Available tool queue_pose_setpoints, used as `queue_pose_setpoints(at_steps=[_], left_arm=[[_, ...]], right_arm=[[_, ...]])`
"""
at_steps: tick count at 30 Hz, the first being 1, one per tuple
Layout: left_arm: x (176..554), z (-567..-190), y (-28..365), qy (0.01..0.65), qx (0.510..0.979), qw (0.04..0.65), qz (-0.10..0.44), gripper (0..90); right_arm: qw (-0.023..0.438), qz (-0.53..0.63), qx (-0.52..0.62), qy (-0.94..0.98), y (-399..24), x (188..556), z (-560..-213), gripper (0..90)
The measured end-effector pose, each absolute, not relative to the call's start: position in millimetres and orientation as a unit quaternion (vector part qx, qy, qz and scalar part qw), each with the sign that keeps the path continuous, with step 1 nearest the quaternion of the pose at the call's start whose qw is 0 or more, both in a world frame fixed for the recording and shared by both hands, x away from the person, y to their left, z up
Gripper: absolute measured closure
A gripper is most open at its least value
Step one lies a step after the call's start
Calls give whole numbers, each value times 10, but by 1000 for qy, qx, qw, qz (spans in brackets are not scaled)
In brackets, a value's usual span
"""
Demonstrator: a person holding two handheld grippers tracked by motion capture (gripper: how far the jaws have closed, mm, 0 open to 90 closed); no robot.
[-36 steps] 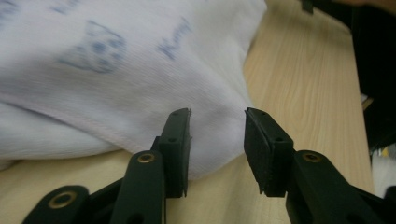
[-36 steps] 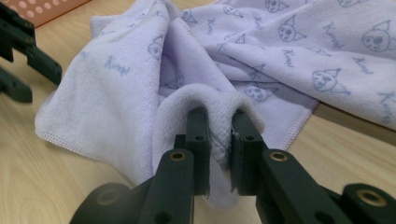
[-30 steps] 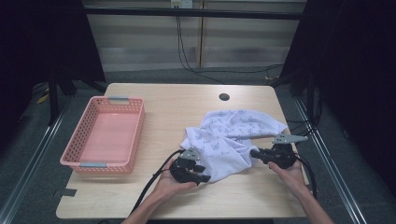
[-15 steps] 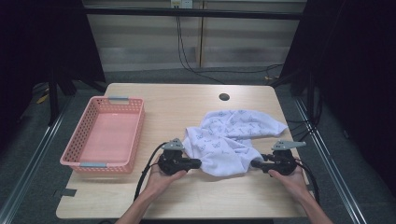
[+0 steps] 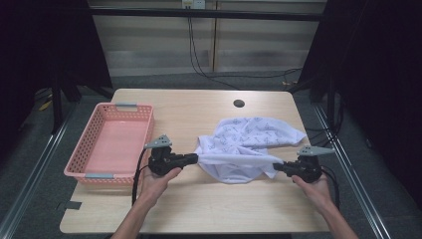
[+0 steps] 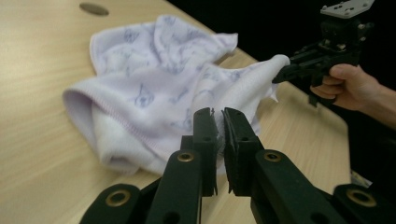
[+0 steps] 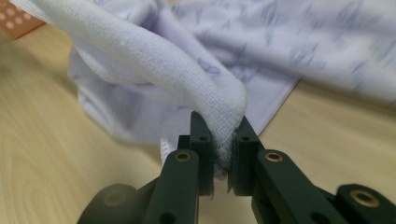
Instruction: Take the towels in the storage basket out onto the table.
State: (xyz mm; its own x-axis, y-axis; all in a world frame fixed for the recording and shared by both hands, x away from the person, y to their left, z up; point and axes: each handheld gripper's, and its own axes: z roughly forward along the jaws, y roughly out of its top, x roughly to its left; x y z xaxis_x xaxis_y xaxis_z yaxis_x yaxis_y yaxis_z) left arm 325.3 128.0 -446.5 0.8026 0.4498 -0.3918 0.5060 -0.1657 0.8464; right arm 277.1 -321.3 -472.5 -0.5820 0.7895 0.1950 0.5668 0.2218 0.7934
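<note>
Pinching one edge of the white cloth point(image 5: 246, 149), the left claw point(image 5: 195, 158) has its jaws pressed together on the fabric, a thin fold caught between the pads in the left gripper view point(image 6: 218, 135). The right claw point(image 5: 276, 168) grips the opposite edge, having just closed; in the right gripper view a thick rolled hem point(image 7: 224, 130) sits squeezed between its jaws. Between the two claws the near edge of the cloth runs as a taut band, lifted just off the surface point(image 5: 199, 204), while the rest lies bunched on the wood beyond both claws. A pink basket point(image 5: 89, 149) sits on the outer side of the left claw, close by but apart from it.
</note>
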Motion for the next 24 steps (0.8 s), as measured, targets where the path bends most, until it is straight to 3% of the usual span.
queue_pose_setpoints(at_steps=[9, 14, 15, 24], left_arm=[[3421, -4002, 1279, 302, 751, 587, 22, 845], [3520, -3567, 1317, 286, 737, 611, 51, 845], [3527, -3385, 1335, 279, 728, 623, 62, 845], [3364, -2593, 1463, 233, 702, 663, 117, 846]], right_arm=[[191, 490, 411, 745, -3215, 2992, -4003, 841], [225, 500, 392, 739, -3176, 3142, -3551, 836], [245, 510, 378, 733, -3167, 3199, -3275, 831], [302, 546, 321, 713, -3093, 3037, -2276, 830]])
